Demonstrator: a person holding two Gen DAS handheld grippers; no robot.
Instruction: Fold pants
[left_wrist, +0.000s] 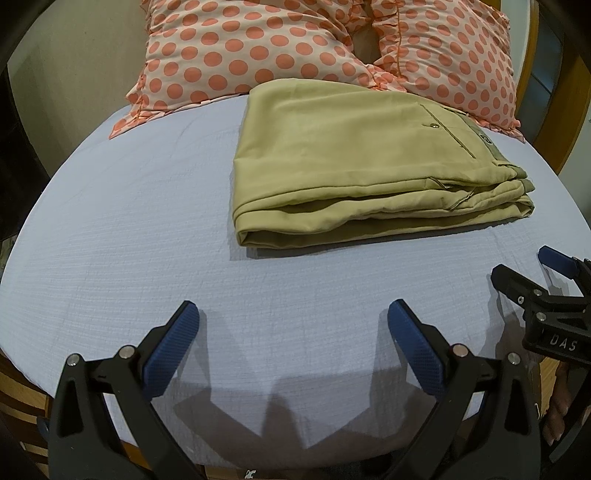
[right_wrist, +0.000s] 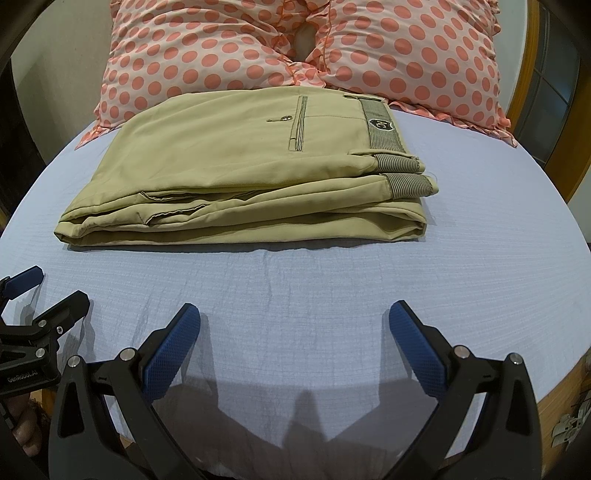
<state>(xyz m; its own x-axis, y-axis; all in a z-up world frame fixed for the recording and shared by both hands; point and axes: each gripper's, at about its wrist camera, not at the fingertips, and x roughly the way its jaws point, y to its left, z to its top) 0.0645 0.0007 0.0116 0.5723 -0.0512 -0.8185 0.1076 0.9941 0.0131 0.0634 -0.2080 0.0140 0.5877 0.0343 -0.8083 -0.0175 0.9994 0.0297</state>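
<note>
Khaki pants (left_wrist: 354, 162) lie folded in a flat stack on the light blue bed sheet (left_wrist: 129, 240), back pocket and striped waistband up. They also show in the right wrist view (right_wrist: 240, 170). My left gripper (left_wrist: 293, 317) is open and empty, hovering over the sheet near the bed's front edge, short of the pants. My right gripper (right_wrist: 295, 317) is open and empty too, in front of the pants. The right gripper shows at the right edge of the left wrist view (left_wrist: 524, 266); the left gripper shows at the left edge of the right wrist view (right_wrist: 55, 288).
Two pink polka-dot pillows (left_wrist: 236, 51) (right_wrist: 413, 55) lie behind the pants at the head of the bed. A wooden bed frame (left_wrist: 554, 122) runs along the right side. The sheet (right_wrist: 332, 280) has slight wrinkles before the pants.
</note>
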